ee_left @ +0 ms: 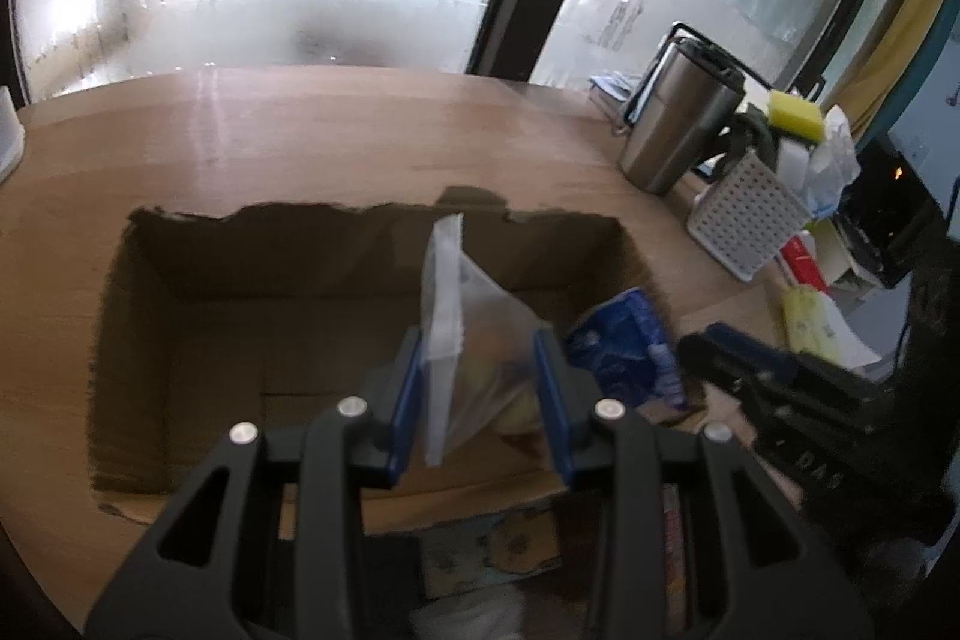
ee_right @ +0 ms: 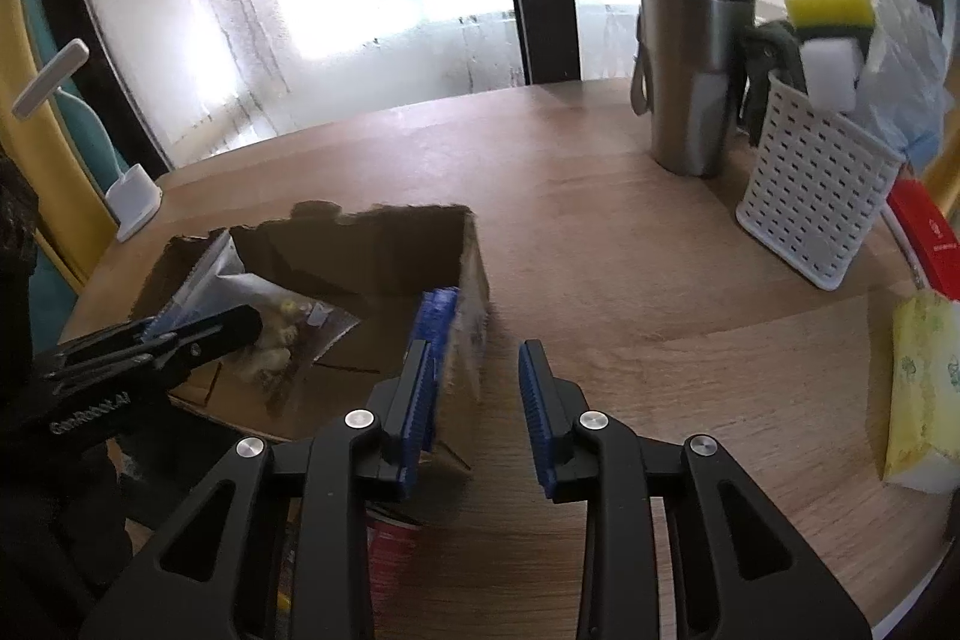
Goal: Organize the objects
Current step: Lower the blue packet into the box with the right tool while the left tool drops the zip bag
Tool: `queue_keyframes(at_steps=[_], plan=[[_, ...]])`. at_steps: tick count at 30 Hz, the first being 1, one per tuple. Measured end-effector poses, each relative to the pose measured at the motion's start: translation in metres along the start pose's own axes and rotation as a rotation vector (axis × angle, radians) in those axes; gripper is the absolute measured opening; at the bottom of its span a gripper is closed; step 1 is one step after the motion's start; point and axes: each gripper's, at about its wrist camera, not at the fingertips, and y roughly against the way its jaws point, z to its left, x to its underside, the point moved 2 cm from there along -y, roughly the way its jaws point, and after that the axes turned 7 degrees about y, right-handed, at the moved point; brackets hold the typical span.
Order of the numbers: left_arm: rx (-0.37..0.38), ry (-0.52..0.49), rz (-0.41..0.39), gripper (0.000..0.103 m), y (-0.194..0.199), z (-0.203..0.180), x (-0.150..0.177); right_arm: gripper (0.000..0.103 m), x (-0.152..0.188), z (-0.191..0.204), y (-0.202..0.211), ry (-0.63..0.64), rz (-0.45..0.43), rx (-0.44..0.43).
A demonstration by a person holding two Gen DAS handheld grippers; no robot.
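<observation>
One open cardboard box [ee_left: 180,316] sits on the wooden tabletop [ee_left: 300,130], toward its near edge, with its torn flaps standing up at the far side. Two packets are at the box. The left gripper [ee_left: 480,388] has its blue pads closed on one clear plastic bag [ee_left: 474,328], which holds small yellowish pieces and hangs over the inside of the box near its right wall. The second is one blue packet [ee_left: 630,346], which stands on edge inside the box against that right wall.

From the right wrist view, the right gripper [ee_right: 477,400] has its jaws a narrow way apart and empty: the blue packet [ee_right: 438,322] is just beyond its left pad, not pressed, and the box's right wall [ee_right: 474,280] lies between the two pads. Whether the left pad touches the packet cannot be told. The left gripper [ee_right: 198,331] shows here at the box's near-left corner with the clear bag [ee_right: 282,334] in it.

At the far right corner of the tabletop stand one steel travel mug [ee_right: 690,82] with a dark lid and, just beside it, one white perforated basket [ee_right: 822,208]. The basket holds one yellow sponge [ee_right: 831,1], one white block [ee_right: 831,70], a dark cloth and crumpled clear plastic. Along the right edge lie one red box [ee_right: 930,238] and one yellow packet [ee_right: 924,388]. One small white stand [ee_right: 135,199] sits at the far left edge.
</observation>
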Motion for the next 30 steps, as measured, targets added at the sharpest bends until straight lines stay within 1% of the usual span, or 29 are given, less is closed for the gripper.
queue_keyframes(at_steps=[2, 8, 11, 14, 21, 22, 23, 24, 25, 30], plan=[[0.021, 0.012, 0.011, 0.037, -0.004, -0.004, -0.001, 0.031, 0.001, -0.002, -0.001, -0.003, 0.001, -0.009], [0.03, 0.022, 0.073, 0.038, -0.025, -0.014, 0.004, 0.032, 0.003, -0.004, 0.0, -0.001, -0.002, -0.031], [0.014, 0.033, 0.094, 0.038, -0.034, -0.013, 0.007, 0.032, 0.004, -0.005, 0.0, -0.001, -0.005, -0.039], [0.0, 0.052, 0.133, 0.04, -0.045, -0.011, 0.009, 0.033, 0.004, -0.006, 0.0, -0.005, -0.008, -0.048], [-0.015, 0.041, 0.178, 0.046, -0.046, -0.011, 0.011, 0.033, 0.004, -0.006, 0.0, -0.005, -0.009, -0.045], [-0.011, 0.04, 0.179, 0.049, -0.045, -0.011, 0.011, 0.033, 0.004, -0.007, 0.001, -0.004, -0.009, -0.045], [-0.005, 0.039, 0.179, 0.055, -0.043, -0.011, 0.011, 0.033, 0.004, -0.007, 0.001, -0.004, -0.01, -0.046], [0.004, 0.039, 0.177, 0.066, -0.041, -0.011, 0.012, 0.033, 0.004, -0.008, 0.002, -0.005, -0.012, -0.044], [0.008, 0.038, 0.172, 0.071, -0.038, -0.011, 0.012, 0.033, 0.004, -0.008, 0.003, -0.005, -0.013, -0.044], [0.003, 0.012, 0.151, 0.072, -0.025, -0.012, 0.012, 0.033, 0.005, -0.007, 0.01, -0.01, -0.021, -0.032]])
